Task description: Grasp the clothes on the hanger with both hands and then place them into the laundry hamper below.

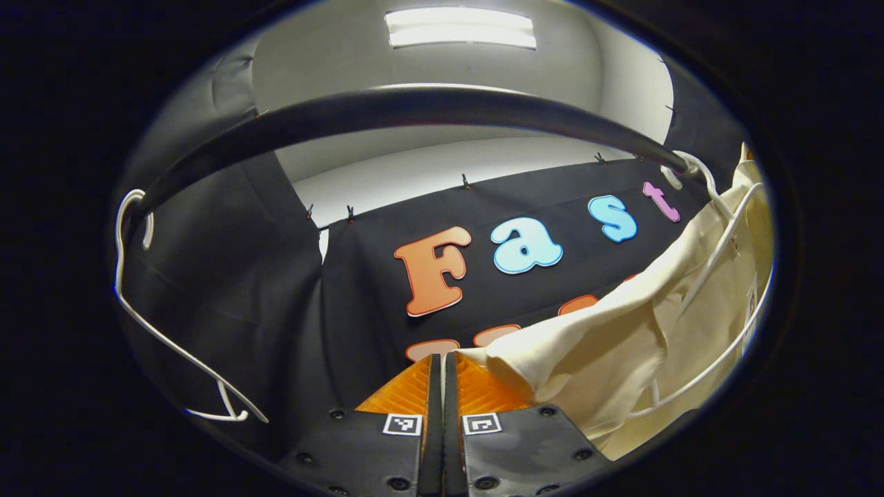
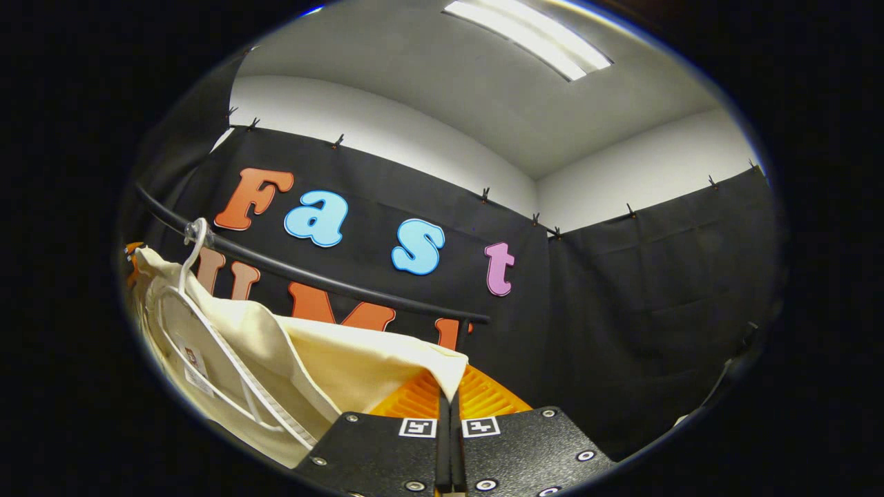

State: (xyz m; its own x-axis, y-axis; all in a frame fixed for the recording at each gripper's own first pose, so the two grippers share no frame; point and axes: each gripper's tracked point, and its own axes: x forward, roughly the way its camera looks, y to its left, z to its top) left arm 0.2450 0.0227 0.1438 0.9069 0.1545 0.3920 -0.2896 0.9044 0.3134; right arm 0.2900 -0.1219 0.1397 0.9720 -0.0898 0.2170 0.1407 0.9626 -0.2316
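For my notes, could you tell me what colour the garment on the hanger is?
Cream garment, clearest in the left gripper view.

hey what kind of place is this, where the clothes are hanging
Likely a small recording booth set up as a laundry corner: black cloth walls clipped up under a ceiling light, and a dark rail carrying white hangers and a cream garment.

Above me in my left gripper view, a dark rail [image 1: 414,110] arcs across from side to side. An empty white hanger [image 1: 138,290] hooks over its left end and dangles against black cloth. A bright ceiling light panel [image 1: 460,27] glows over pale walls. In my right gripper view, black cloth drapes [image 2: 656,290] are clipped along their top edge below a white wall [image 2: 621,172].
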